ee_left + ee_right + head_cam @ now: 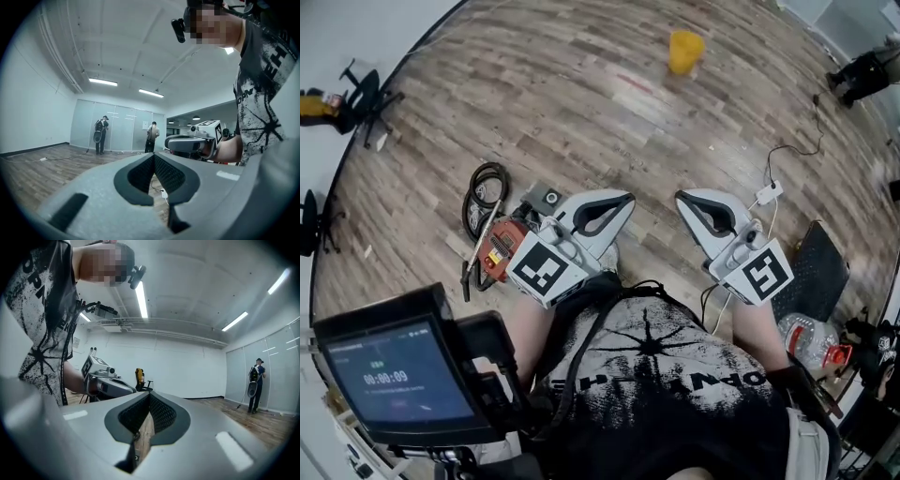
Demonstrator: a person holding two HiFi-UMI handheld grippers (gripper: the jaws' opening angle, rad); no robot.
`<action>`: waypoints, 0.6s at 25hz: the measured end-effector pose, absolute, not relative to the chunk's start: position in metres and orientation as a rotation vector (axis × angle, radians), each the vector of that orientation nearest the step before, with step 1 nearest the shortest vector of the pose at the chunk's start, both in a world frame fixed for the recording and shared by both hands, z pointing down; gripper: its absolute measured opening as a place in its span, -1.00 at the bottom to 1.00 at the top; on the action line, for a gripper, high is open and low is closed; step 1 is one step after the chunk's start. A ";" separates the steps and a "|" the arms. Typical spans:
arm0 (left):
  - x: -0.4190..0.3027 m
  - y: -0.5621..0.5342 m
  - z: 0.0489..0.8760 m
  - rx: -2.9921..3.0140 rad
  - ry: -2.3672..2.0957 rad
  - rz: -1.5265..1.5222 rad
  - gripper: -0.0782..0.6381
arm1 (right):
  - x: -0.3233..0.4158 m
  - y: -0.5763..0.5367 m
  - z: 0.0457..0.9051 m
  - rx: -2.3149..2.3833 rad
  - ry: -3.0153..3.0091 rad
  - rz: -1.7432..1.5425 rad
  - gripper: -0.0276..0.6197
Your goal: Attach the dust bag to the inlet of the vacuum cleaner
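Observation:
A red and black vacuum cleaner (500, 248) lies on the wooden floor at the left, with a coiled black hose (484, 194) beside it. I cannot pick out a dust bag in any view. My left gripper (627, 199) is held level above the floor, just right of the vacuum, and its jaws are shut on nothing (153, 155). The right gripper (682, 198) sits beside it, a short gap apart, also shut and empty (149, 395). Each gripper view shows the other gripper: the right one (188, 143) and the left one (110, 386).
A yellow bucket (684, 51) stands far ahead on the floor. A white charger with its cable (769, 193), a black mat (815, 270) and a plastic bottle (809, 341) lie at the right. A small screen (391, 375) hangs at lower left. Two people (101, 134) stand by a glass wall.

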State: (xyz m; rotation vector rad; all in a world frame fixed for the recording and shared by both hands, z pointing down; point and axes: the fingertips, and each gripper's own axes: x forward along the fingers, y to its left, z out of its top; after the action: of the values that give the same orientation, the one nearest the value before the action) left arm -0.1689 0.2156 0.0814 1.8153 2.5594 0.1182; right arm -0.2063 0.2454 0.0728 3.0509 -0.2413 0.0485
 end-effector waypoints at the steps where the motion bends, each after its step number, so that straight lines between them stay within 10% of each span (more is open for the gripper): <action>1: -0.154 0.221 0.082 1.826 2.557 0.122 -0.79 | -0.191 0.252 0.071 3.054 -0.246 0.036 -0.91; 15: 0.024 0.278 0.100 1.992 2.446 0.175 -0.79 | -0.019 0.313 0.079 3.022 -0.416 0.018 -0.91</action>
State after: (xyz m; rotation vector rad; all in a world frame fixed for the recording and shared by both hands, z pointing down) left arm 0.0241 0.2776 0.0997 1.9925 2.4461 0.1750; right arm -0.0191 0.3133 0.0788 3.0218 -0.4159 0.0182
